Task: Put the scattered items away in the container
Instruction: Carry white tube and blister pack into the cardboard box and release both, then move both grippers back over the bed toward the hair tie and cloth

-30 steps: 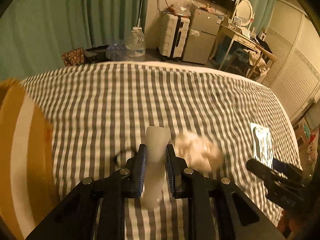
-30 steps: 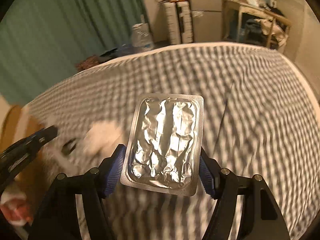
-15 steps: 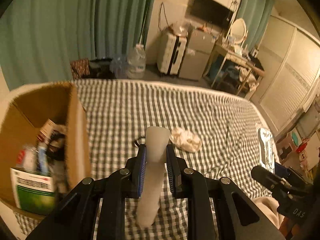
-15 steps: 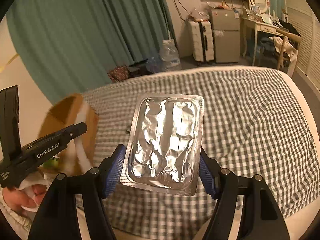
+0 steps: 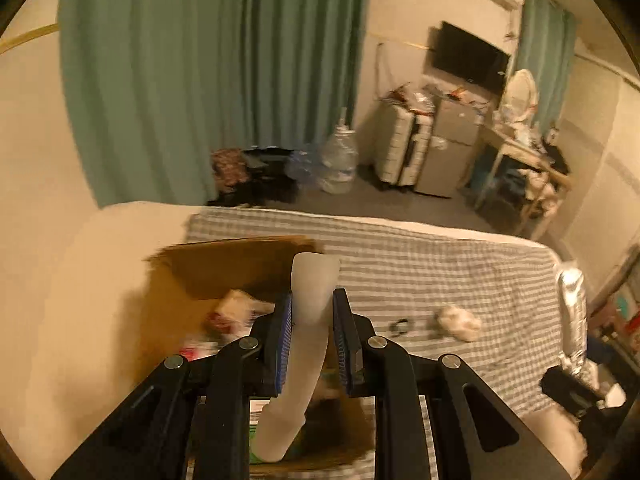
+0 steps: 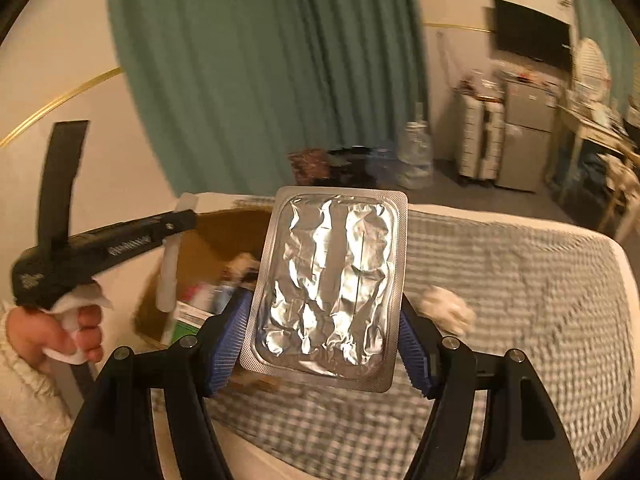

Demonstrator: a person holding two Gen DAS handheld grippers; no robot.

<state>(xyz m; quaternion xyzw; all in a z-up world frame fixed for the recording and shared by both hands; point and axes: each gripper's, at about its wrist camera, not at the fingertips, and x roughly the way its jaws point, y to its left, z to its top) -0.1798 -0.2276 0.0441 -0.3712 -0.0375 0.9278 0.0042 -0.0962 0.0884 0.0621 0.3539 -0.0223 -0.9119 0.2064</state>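
My left gripper is shut on a pale translucent tube, held upright over the open cardboard box at the bed's left edge. The box holds several packets. My right gripper is shut on a silver foil blister pack, raised above the bed just right of the box. In the right wrist view the left gripper shows at the left with the tube hanging over the box, a hand gripping its handle. A crumpled cream cloth and a small dark ring lie on the checked bedspread.
Beyond the bed are green curtains, a large water bottle, a suitcase, a small fridge, a wall TV and a desk. A cream wall runs along the left of the bed.
Both grippers have risen and swung left with their items. The box has come under the left gripper, and the cloth now lies off to the right.
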